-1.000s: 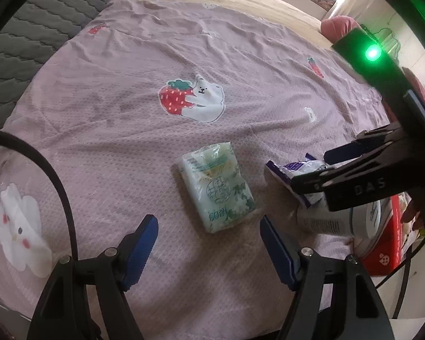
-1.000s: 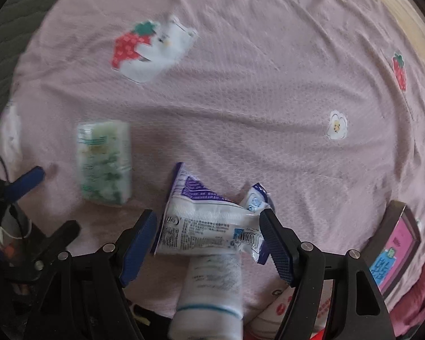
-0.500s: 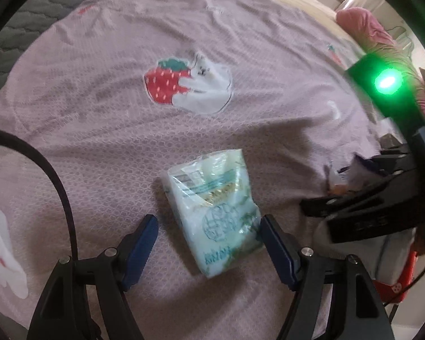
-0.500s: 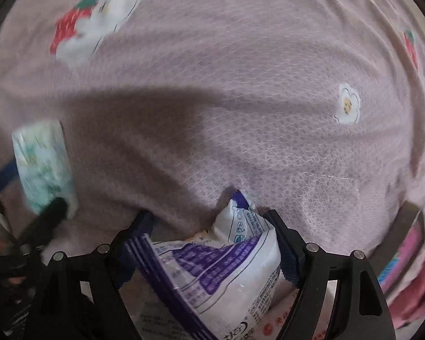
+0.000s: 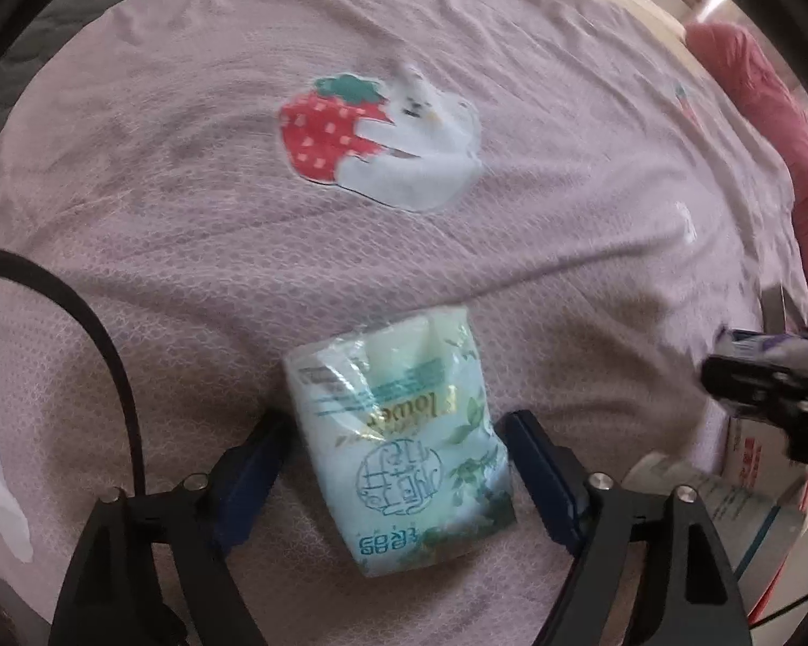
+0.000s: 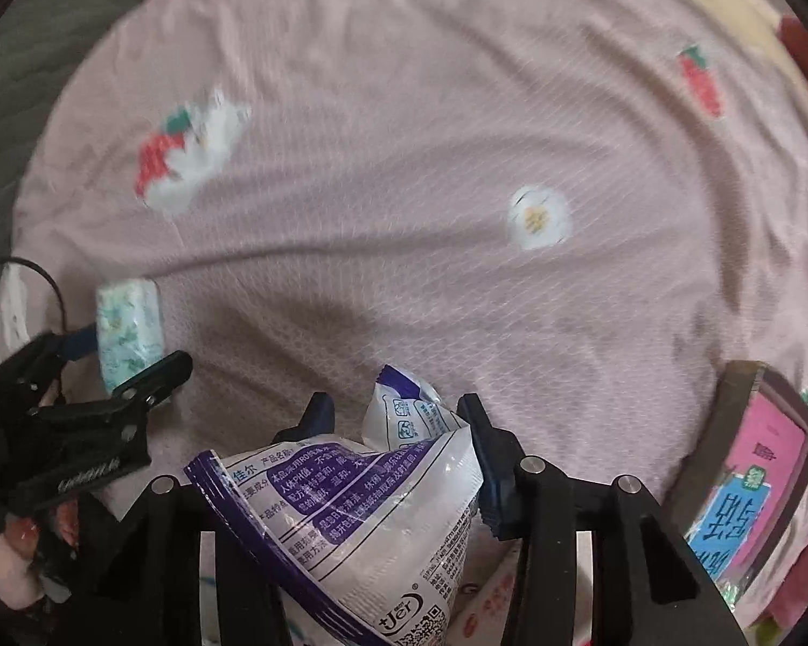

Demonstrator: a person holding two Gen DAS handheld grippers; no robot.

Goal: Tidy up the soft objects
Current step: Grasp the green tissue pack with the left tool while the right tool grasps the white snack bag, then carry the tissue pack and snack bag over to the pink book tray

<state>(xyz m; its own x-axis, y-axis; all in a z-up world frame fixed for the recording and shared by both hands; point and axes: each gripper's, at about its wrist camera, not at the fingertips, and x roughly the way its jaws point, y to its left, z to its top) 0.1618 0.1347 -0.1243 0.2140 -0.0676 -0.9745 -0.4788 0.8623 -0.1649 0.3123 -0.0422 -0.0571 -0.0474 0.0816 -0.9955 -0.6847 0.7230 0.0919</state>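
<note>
Item 1: green tissue pack point(image 5: 404, 444). It is lying flat on the pink bedsheet point(image 5: 199, 247), sitting between the two blue pads of the left tongs point(image 5: 398, 463). The left tongs are standing apart, one pad on each side of the pack and close against it; whether the pads are touching the wrapper cannot be told. From the right wrist view the same pack point(image 6: 128, 331) is showing far out to the left of the right tongs, with the left tongs point(image 6: 118, 366) around it.

Item 2: purple-and-white wipes packet point(image 6: 361, 506). It is sitting clamped in the right tongs point(image 6: 398, 430), its crumpled top sticking up and forward between the blue pads and its printed body filling the space back toward the camera. In the left wrist view a strip of purple wrapper point(image 5: 765, 342) is showing on top of the right tongs point(image 5: 770, 377), off to the right of the left tongs.

Item 3: bedsheet, printed. A strawberry-and-bear motif point(image 5: 377, 140) is lying ahead of the left tongs, beyond the tissue pack. A small white flower motif point(image 6: 538, 218) is lying ahead and slightly right of the right tongs.

Item 4: pink-and-blue box point(image 6: 749, 479). It is sitting at the sheet's edge, to the right of the right tongs, well apart from the tissue pack.
</note>
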